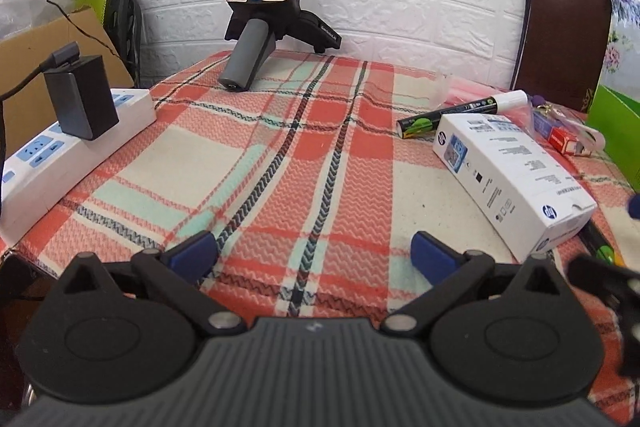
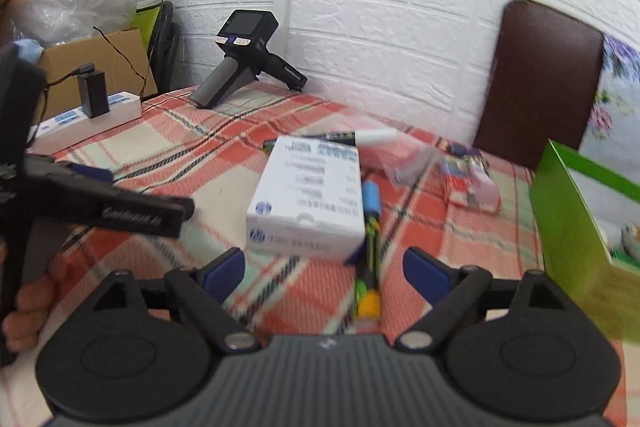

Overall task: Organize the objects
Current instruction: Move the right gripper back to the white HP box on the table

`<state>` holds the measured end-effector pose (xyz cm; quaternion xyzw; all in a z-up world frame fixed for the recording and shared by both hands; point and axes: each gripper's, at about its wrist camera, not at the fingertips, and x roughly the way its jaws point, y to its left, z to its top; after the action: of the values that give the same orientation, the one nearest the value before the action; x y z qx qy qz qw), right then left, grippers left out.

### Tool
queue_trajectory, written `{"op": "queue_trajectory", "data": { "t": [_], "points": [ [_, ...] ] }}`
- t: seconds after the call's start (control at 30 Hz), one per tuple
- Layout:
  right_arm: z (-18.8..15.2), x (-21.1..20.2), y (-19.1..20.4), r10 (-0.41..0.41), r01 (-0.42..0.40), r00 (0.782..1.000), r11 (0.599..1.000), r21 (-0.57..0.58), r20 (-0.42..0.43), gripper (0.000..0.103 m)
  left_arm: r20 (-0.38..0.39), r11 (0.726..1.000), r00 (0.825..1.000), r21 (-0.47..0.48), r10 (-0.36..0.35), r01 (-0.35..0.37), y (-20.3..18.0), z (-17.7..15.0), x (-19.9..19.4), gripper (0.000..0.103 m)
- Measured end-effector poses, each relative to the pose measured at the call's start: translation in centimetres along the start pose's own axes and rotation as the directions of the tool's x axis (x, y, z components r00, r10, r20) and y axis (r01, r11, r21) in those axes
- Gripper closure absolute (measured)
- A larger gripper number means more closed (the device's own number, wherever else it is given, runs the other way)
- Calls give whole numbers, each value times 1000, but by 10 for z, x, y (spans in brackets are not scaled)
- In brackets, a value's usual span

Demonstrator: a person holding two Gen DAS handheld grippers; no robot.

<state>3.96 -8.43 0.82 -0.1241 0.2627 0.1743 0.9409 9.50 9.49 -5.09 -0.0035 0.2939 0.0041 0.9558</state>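
Note:
A white HP box [image 1: 516, 179] lies on the plaid tablecloth [image 1: 280, 147] at the right; it also shows in the right wrist view [image 2: 312, 195]. A black marker with a white cap [image 1: 460, 113] lies behind the box. Another marker with blue and yellow ends [image 2: 370, 251] lies beside the box, between the right gripper's fingers. A small red and blue pack [image 1: 560, 137] and pink plastic bags [image 2: 396, 155] lie beyond. My left gripper [image 1: 314, 253] is open and empty over the cloth. My right gripper [image 2: 324, 269] is open, just short of the box.
A white power strip [image 1: 68, 151] with a black adapter [image 1: 80, 99] sits at the left edge. A spare handheld gripper [image 1: 260, 23] stands at the back by the brick wall. A brown chair back [image 1: 564, 31] and a green box [image 2: 580, 227] stand at the right.

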Motion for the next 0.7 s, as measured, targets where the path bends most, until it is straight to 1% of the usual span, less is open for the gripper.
{"op": "queue_trajectory", "data": {
  "t": [0.07,0.13,0.17,0.2,0.23,0.27,0.33,0.43,0.5,0.57,0.63,0.7],
  "points": [
    [7,18,3,-6,6,1000,1000,-20,-9,13,3,1000,1000,-2,1,-1,0,-1,0,0],
    [12,36,5,9,-10,999,999,-30,-38,14,4,1000,1000,1,12,-12,-1,-1,0,1],
    [13,42,4,40,-41,998,999,-21,-46,17,2,999,999,-9,38,-38,0,-1,1,2],
    [12,43,4,82,-83,996,997,-9,-44,20,3,999,999,-22,45,-45,2,-1,1,2],
    [12,43,6,89,-90,995,996,-16,-52,39,4,999,999,-25,43,-42,3,0,1,1],
    [10,40,12,75,-78,995,996,-44,-62,66,5,999,999,-19,33,-32,2,-1,1,0],
    [2,30,20,94,-98,994,991,-93,-55,83,4,999,999,-17,34,-34,2,-1,1,0],
    [-11,11,25,80,-84,996,985,-152,-36,84,4,999,999,-17,35,-35,2,-1,1,0],
    [-14,3,24,74,-77,997,983,-167,-26,77,5,999,999,-20,34,-34,1,-1,0,0],
    [-15,-3,21,79,-80,997,983,-163,-13,57,8,999,1000,-30,26,-26,3,-1,-1,0],
    [-15,-4,19,77,-76,997,984,-160,-6,52,11,999,1000,-51,10,-9,7,-1,-2,0],
    [-14,-3,17,75,-76,997,985,-157,-12,51,6,997,1000,-76,-14,15,12,2,-5,0]
  ]
}}
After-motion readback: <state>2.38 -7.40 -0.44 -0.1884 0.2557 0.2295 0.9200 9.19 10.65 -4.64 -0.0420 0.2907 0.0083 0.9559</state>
